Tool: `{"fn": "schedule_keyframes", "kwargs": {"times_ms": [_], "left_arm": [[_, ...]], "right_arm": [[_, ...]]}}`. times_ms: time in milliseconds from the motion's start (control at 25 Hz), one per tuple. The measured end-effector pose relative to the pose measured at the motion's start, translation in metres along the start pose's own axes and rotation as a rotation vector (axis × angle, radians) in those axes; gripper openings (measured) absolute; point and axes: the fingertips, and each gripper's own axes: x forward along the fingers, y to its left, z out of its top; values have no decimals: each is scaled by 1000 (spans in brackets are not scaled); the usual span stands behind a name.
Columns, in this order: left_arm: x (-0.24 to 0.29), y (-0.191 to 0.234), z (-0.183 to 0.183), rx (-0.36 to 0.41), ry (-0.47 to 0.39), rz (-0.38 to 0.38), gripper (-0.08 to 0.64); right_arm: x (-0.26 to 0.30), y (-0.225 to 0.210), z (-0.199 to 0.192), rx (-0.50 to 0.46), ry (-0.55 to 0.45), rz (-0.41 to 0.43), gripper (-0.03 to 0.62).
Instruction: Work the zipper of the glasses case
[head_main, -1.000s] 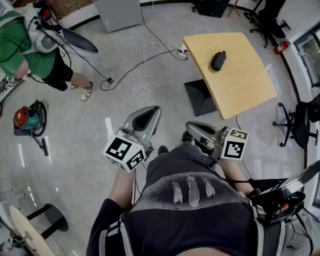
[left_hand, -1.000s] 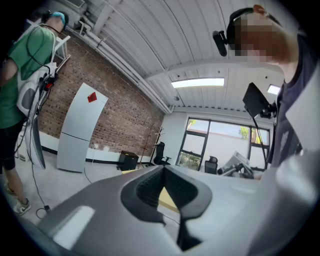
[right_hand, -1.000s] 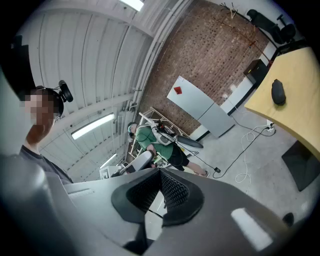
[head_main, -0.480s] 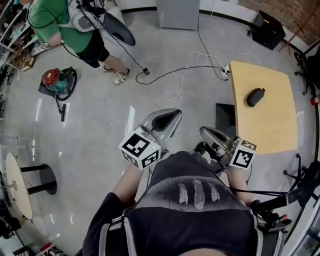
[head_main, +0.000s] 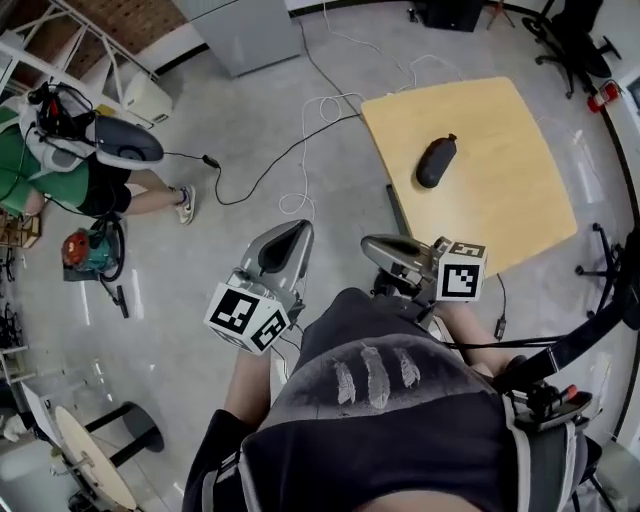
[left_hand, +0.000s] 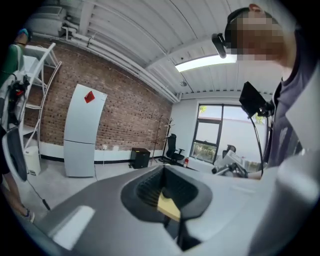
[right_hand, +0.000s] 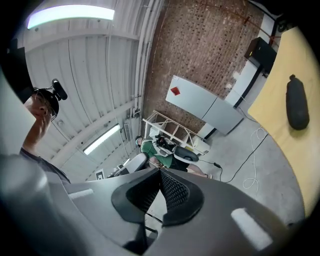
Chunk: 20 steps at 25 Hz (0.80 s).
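The black zipped glasses case (head_main: 436, 161) lies alone on the light wooden table (head_main: 510, 200), ahead and to the right. Both grippers hang over the floor close to my chest, well short of the table. My left gripper (head_main: 301, 228) is shut with nothing in it, its jaws (left_hand: 162, 169) pressed together. My right gripper (head_main: 368, 243) is shut and empty too, and points to the left. In the right gripper view (right_hand: 160, 170) the case (right_hand: 297, 104) shows far off at the right on the table (right_hand: 280, 120).
Cables (head_main: 300, 150) trail over the grey floor. A person in green (head_main: 50, 170) stands at the far left beside a red and teal vacuum (head_main: 85, 250). A white cabinet (head_main: 240, 30) stands at the back, an office chair (head_main: 570, 30) at top right, a round stool (head_main: 90, 465) at lower left.
The head view has swung, so the table and case sit at a new place in the frame. Both grippers stay shut near my chest.
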Motion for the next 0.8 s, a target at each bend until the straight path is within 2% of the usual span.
{"fn": "schedule_keyframes", "kwargs": {"times_ms": [280, 400, 640, 800], "left_arm": [[74, -45, 16, 78, 38, -99, 2], [100, -58, 24, 109, 65, -170, 2], [151, -79, 8, 183, 110, -333, 2], [180, -97, -3, 164, 121, -459, 2]], "right_arm": [[-69, -25, 36, -8, -86, -47, 2], [-92, -32, 46, 0, -162, -81, 2], [-132, -60, 47, -1, -329, -205, 2], [-159, -72, 54, -3, -405, -318, 2]]}}
